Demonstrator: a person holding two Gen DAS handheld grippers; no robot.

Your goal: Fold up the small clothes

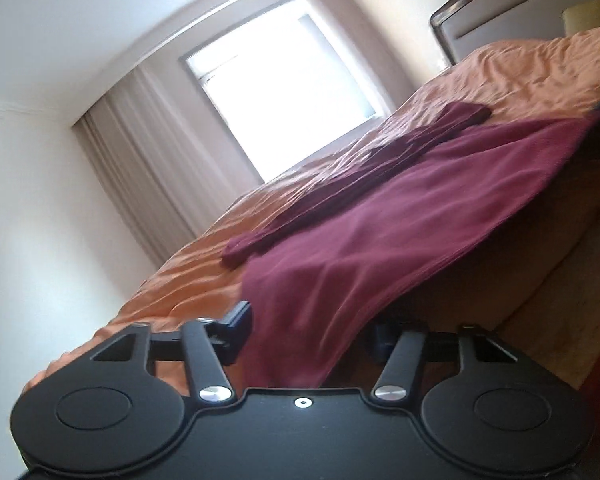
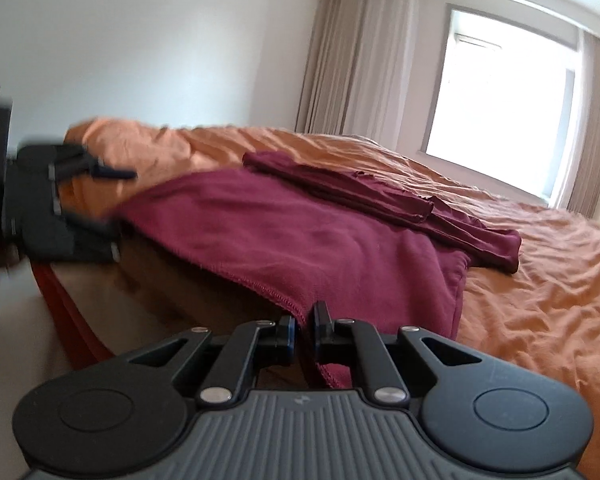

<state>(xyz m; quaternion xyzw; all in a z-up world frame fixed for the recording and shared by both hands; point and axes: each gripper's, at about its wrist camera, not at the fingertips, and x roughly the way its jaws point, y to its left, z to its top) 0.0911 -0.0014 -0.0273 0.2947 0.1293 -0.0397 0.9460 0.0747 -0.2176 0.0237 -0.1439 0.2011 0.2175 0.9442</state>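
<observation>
Right wrist view: orange bed (image 2: 540, 280) by window (image 2: 500, 96); right jaws pinch maroon garment (image 2: 300, 232), left jaws apart.

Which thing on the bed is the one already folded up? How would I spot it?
Start at the big bed with the orange cover. A wide maroon cloth hangs off its edge. Just behind that, toward the window, lies the folded garment: darker, narrow and layered, not spread flat.

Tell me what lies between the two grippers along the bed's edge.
The maroon garment's hem spans it, lifted off the orange bedcover. Right gripper pinches one corner; left gripper straddles the other, jaws apart, blurred in the right wrist view.
</observation>
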